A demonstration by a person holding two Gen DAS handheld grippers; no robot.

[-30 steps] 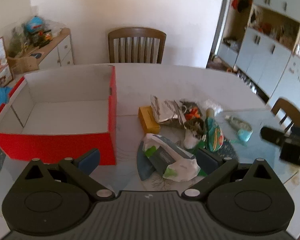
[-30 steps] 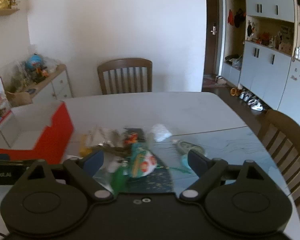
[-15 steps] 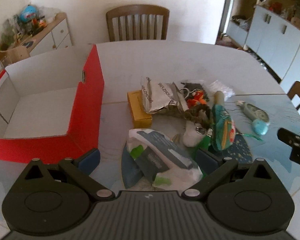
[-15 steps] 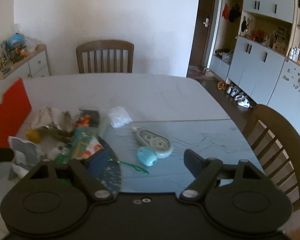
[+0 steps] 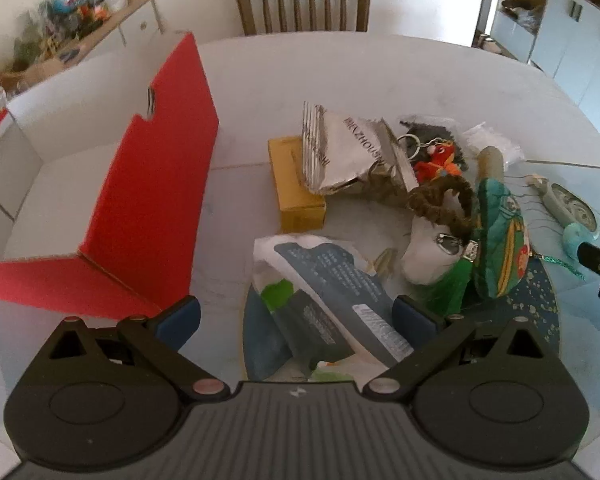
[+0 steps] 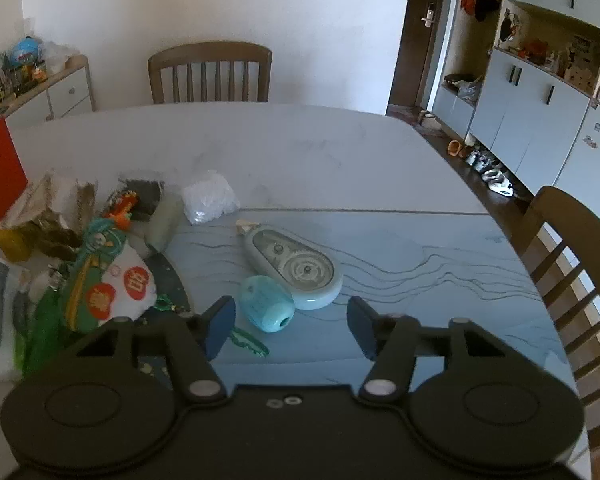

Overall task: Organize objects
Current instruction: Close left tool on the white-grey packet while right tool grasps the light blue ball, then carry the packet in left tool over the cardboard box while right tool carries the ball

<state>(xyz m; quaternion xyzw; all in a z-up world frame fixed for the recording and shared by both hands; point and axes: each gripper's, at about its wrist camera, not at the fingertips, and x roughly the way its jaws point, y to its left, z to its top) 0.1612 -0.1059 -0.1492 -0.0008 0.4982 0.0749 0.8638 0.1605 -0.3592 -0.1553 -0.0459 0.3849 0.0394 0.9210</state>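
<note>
An empty red box [image 5: 148, 184] with a white inside stands at the table's left. My left gripper [image 5: 296, 316] is open, its fingers on either side of a blue-and-white packet [image 5: 332, 292] at the front of a pile. Behind it lie a yellow box [image 5: 294, 184], a silver foil bag [image 5: 348, 156], a white plush toy [image 5: 432, 252] and a green pouch [image 5: 498, 236]. My right gripper [image 6: 292, 328] is open and empty just above a small turquoise sharpener [image 6: 266, 308] and a pale correction-tape dispenser [image 6: 296, 268].
A clear plastic bag [image 6: 209, 197] and an orange keychain toy [image 6: 121, 206] lie at the pile's back. Wooden chairs stand at the far side [image 6: 210, 72] and right [image 6: 572, 264] of the table. A sideboard with clutter [image 5: 80, 36] stands at the far left.
My left gripper has moved forward and down over the packet. My right gripper has swung right and lowered toward the sharpener and tape dispenser, its fingers now closer together.
</note>
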